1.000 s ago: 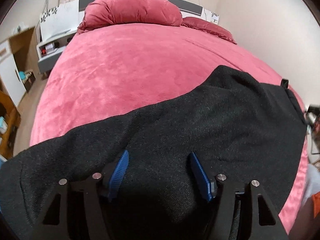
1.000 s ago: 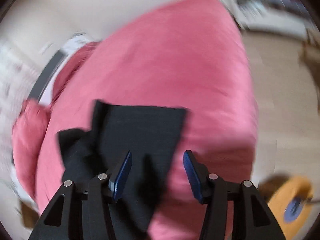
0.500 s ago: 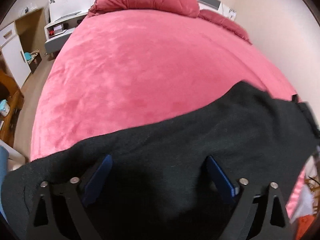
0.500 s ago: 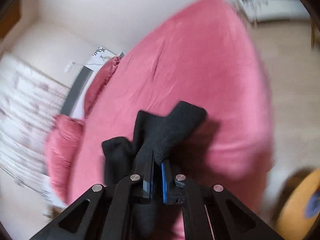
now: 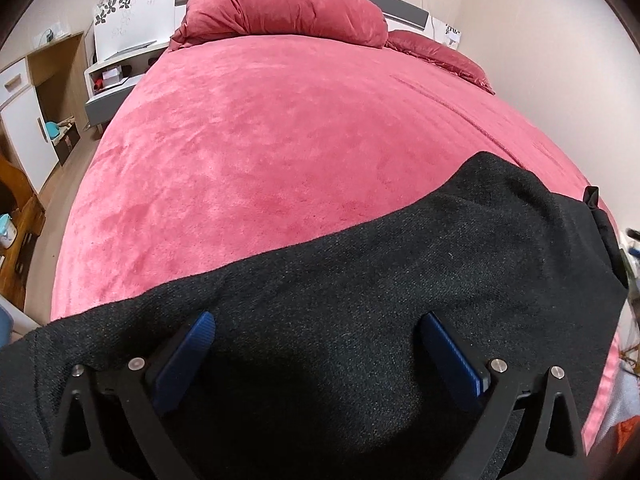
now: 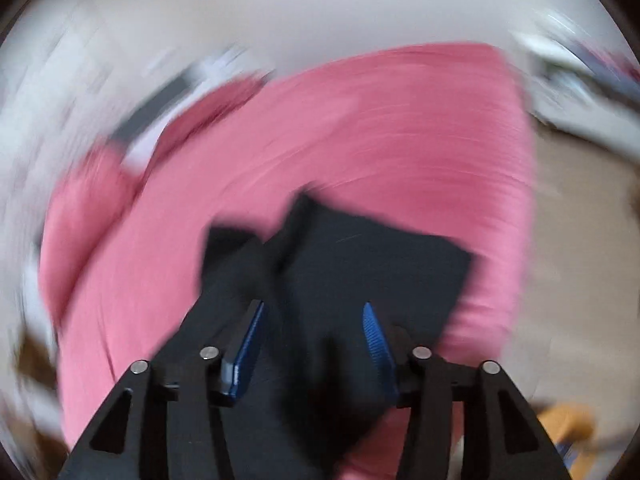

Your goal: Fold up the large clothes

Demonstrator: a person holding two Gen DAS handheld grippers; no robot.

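Garment [image 5: 360, 320] lies black across the near end of the pink bed [image 5: 280, 140], both grippers above it, neither gripping.
Left gripper [image 5: 316, 344] stands at its widest, its jaws opening, pads clear of the cloth below; the garment's near edge is cut off by the frame, and the floral box [image 5: 132, 20] bears no legible writing. Right gripper [image 6: 312, 324] is about half open and opening, cloth under the gap, in a view smeared by blur.

Black garment [image 5: 360, 300] on pink bed [image 5: 280, 140], claw [image 5: 316, 328] spread
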